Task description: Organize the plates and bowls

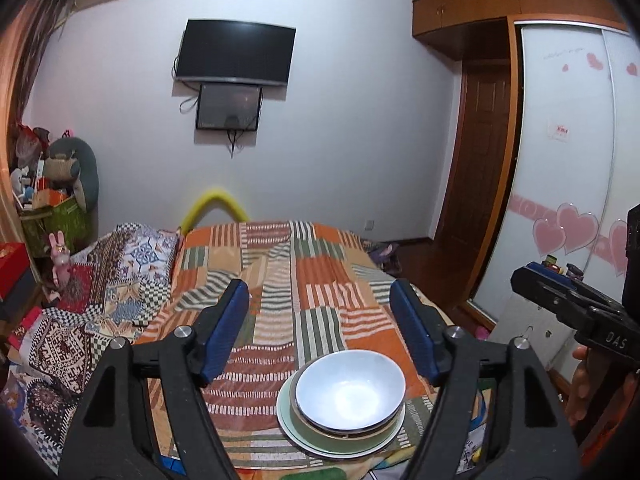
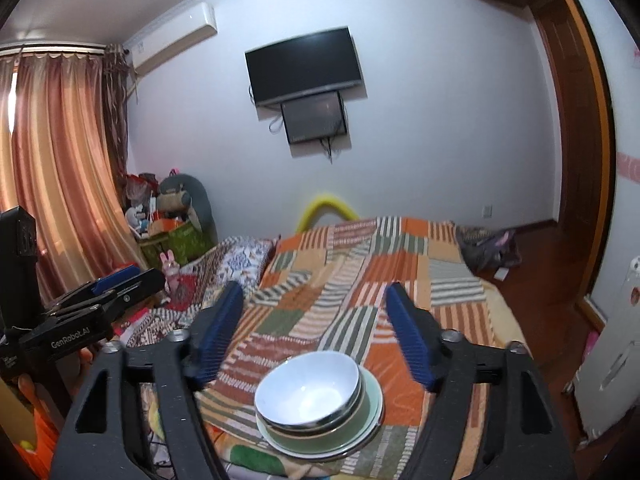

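Left wrist view: left claw [image 1: 320,308], jaws spread wide with nothing between them, held above and short of the stack. White bowl [image 1: 349,389] sits uppermost, nested in what looks like a second, darker-rimmed bowl, on a green plate [image 1: 340,436] over a paler plate whose edge alone shows; the whole stack rests on the bed [image 1: 320,264] near its near edge, on a striped patchwork cover. Nesting by size, broadest at the bottom, reads as the tidy arrangement the task wants (judged largely done). Right claw [image 1: 532,276] enters at the right edge, seen side-on and cut off by the frame; the thumb of the hand holding it shows below. Television [image 1: 236,54] on the far wall. Right wrist view: right claw [image 2: 314,304], jaws likewise wide apart and empty, hovering off the stack; bowl [image 2: 308,390] and plate [image 2: 320,438] lie between and below its fingers. Left claw [image 2: 128,276] shows at the left edge, side-on. Curtain [image 2: 60,168] at left. Unclear: the exact count of bowls and plates, since only rims show; stack undersides hidden; room clutter by the far corner too small to itemise.
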`<state>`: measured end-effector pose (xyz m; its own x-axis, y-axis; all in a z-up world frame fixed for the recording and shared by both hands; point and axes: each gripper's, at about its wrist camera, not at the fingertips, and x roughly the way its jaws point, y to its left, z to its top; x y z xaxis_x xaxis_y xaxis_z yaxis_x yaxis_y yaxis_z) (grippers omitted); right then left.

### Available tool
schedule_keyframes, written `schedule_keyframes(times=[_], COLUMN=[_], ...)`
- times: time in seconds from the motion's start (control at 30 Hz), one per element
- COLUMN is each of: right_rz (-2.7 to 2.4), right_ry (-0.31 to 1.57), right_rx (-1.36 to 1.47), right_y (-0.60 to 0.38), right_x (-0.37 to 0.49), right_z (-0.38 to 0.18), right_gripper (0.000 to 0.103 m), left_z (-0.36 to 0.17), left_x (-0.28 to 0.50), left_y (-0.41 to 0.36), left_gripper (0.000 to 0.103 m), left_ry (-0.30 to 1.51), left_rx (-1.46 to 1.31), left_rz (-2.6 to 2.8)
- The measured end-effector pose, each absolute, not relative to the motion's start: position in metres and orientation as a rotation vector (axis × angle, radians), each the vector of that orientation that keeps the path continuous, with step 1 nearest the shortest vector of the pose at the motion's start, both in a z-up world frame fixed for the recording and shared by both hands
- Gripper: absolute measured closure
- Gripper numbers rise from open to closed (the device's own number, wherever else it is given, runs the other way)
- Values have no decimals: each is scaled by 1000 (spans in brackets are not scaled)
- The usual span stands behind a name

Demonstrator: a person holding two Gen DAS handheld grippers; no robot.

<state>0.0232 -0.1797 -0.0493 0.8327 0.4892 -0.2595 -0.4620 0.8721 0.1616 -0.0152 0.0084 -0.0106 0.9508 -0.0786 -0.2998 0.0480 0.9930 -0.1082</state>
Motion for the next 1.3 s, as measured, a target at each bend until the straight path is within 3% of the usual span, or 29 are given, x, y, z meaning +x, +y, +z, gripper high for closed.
schedule_keyframes(times=[0.07,0.17,0.2,0.37,0.5,1.3], right_rz=[503,507,508,514,507,506], right_ry=[269,249,239,215,190,178], right_rx=[85,75,74,65,63,63], right_y=[-180,-177,-176,-175,-175,-174], right_x=[16,10,8,2,-2,-6], right_z=[-45,-42,-41,-41,-42,-39], right_gripper=[26,21,17,15,0,0], left_z=[-9,-6,-5,0,-1,-4], left_x=[-19,-27,-30,-39,-42,-40], left_y=[6,3,2,2,3,2], left_gripper=[28,9,6,2,1,1], left_ry=[295,258,245,229,229,241], left_rx=[-88,-83,-84,-93,-101,-109], left_rz=[-60,-50,-46,-49,-46,-46])
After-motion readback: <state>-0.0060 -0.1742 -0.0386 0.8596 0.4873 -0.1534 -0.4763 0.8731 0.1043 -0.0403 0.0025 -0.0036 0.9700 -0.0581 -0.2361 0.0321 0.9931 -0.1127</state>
